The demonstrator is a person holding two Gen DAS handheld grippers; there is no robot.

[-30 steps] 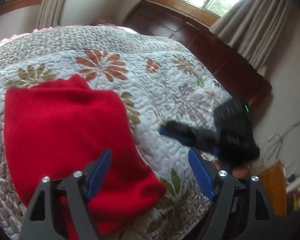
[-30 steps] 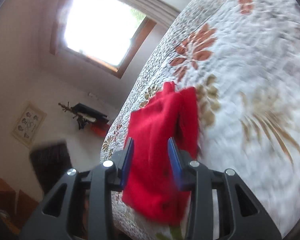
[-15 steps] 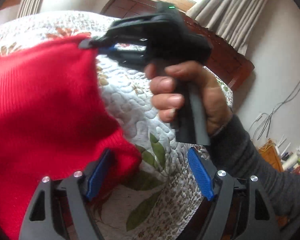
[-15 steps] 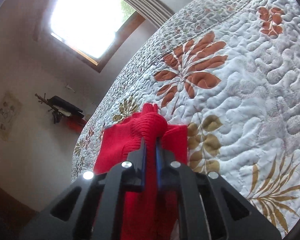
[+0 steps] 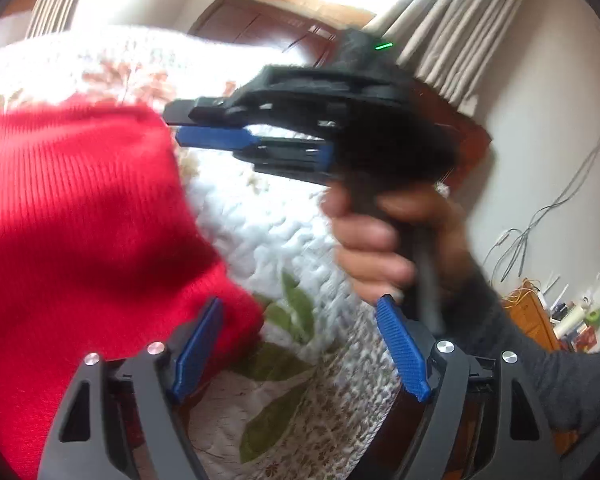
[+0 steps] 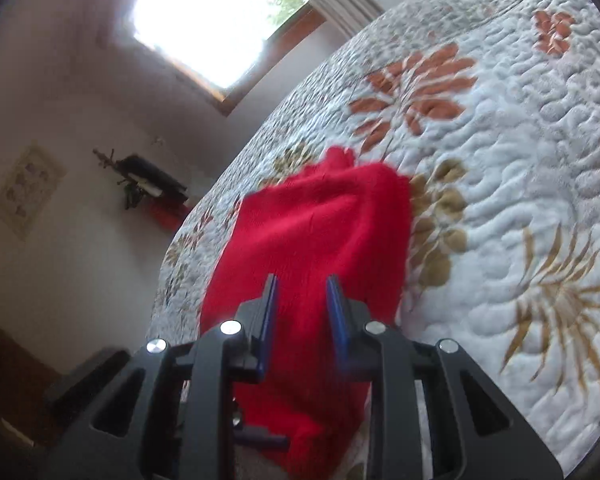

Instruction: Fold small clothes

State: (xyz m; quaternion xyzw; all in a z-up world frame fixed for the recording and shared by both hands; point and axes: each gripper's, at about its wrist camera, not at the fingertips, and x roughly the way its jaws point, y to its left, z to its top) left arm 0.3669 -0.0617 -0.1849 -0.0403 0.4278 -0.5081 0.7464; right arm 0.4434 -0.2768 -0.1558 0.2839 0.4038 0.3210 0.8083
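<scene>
Lying on the floral quilted bedspread, the red knit garment sits directly ahead of the right tool, whose blue pads stand apart with nothing between them. In the left wrist view, the right tool points its tips at the upper edge of the garment; a hand in a grey sleeve grips its handle. The left tool is spread wide and empty, its left pad just beside the garment's lower corner.
</scene>
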